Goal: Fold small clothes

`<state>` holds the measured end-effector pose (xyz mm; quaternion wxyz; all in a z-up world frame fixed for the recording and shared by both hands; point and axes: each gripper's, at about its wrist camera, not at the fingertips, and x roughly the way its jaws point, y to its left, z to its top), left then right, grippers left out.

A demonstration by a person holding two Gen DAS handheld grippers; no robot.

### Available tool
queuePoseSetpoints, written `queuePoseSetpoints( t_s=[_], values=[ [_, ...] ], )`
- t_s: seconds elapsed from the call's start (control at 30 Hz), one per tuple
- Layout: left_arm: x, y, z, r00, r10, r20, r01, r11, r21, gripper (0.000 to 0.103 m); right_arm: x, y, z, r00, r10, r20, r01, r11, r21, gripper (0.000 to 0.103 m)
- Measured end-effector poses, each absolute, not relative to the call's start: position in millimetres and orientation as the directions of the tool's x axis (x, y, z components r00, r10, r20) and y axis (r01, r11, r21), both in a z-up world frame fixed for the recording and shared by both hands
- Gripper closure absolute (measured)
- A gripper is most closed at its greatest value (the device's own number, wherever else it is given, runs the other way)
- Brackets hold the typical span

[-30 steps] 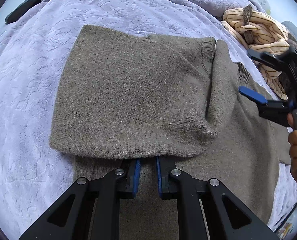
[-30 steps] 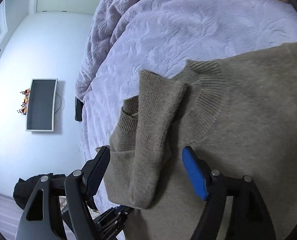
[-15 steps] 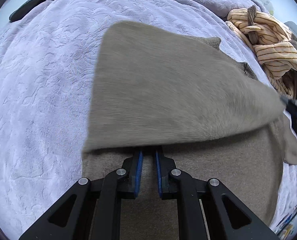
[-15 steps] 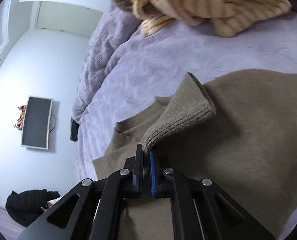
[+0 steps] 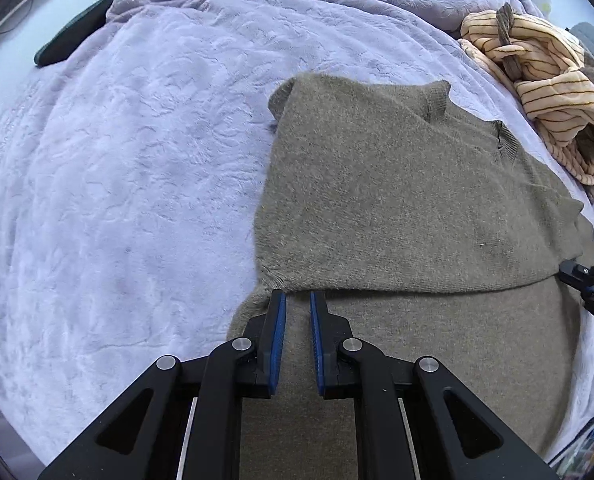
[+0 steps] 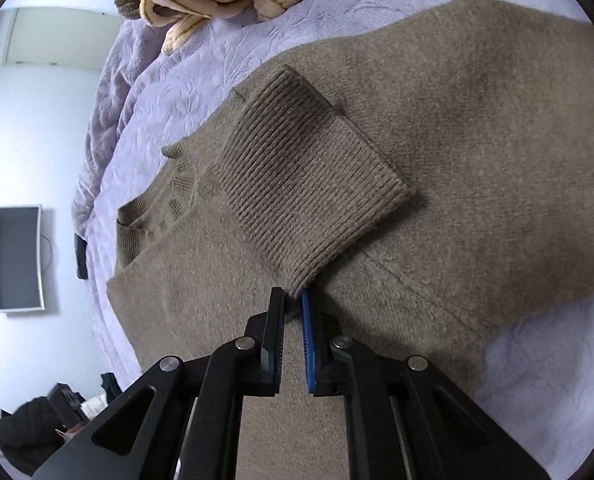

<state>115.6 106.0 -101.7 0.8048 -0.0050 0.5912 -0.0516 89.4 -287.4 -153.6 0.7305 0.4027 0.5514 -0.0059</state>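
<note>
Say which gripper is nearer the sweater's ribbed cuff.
Right. The right gripper pinches the ribbed cuff of the olive-brown knit sweater; the left gripper sits at the folded edge's opposite end.

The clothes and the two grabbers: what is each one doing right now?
Sweater: partly folded, lying on the blanket.
Cuff: pinched at its edge, laid across the sweater.
Striped top: crumpled, unfolded.
Left gripper: slightly open, at the fold's edge, holding nothing.
Right gripper: shut on the cuff.

Taupe-brown sweater (image 5: pixel 397 200); lavender embossed bedspread (image 5: pixel 137 160); cream garment (image 5: pixel 537 52), mustard stripes.
</note>
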Motion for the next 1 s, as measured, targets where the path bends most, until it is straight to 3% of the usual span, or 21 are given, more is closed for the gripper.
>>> queuePoseSetpoints(
  t_s=[0.03, 0.07, 0.1, 0.2, 0.4, 0.6, 0.7, 0.77, 0.83, 1.0],
  values=[
    [116, 107, -101, 0.297, -0.086, -0.951, 0.07, 0.995, -0.068, 0.055, 87, -288, -151, 0.381, 0.42, -0.823, 0.448, 0.695, 0.562, 0.089],
    [117, 109, -99, 0.301, -0.076, -0.951, 0.054, 0.997, -0.063, 0.009, 84, -286, -146, 0.368, 0.399, -0.84, 0.44, 0.721, 0.535, 0.084],
    [118, 112, -94, 0.332, -0.055, -0.942, 0.026, 0.998, -0.049, 0.001, 81, -283, -142, 0.359, 0.388, -0.849, 0.432, 0.737, 0.519, 0.075],
    [125, 123, -81, 0.377, -0.083, -0.922, 0.013, 0.996, -0.084, 0.001, 74, -273, -130, 0.342, 0.378, -0.86, 0.39, 0.776, 0.496, 0.05],
    [164, 138, -91, 0.348, -0.212, -0.913, 0.051, 0.977, -0.207, 0.002, 118, -221, -97, 0.32, 0.449, -0.834, 0.182, 0.835, 0.519, 0.05],
    [184, 140, -124, 0.238, -0.363, -0.901, 0.095, 0.932, -0.35, 0.002, 205, -111, -66, 0.22, 0.509, -0.832, -0.133, 0.861, 0.492, 0.05],
    [175, 138, -134, 0.203, -0.412, -0.888, 0.127, 0.911, -0.393, 0.013, 244, -54, -58, 0.159, 0.511, -0.844, -0.258, 0.847, 0.464, 0.05],
    [169, 138, -138, 0.2, -0.437, -0.877, 0.128, 0.899, -0.419, 0.014, 276, -10, -62, 0.083, 0.502, -0.861, -0.319, 0.832, 0.454, 0.05],
    [166, 139, -139, 0.211, -0.461, -0.862, 0.133, 0.887, -0.442, 0.022, 297, 24, -71, 0.011, 0.469, -0.883, -0.357, 0.827, 0.435, 0.05],
    [161, 144, -142, 0.225, -0.498, -0.838, 0.119, 0.867, -0.483, 0.023, 322, 91, -108, -0.124, 0.281, -0.952, -0.482, 0.821, 0.306, 0.05]
  ],
)
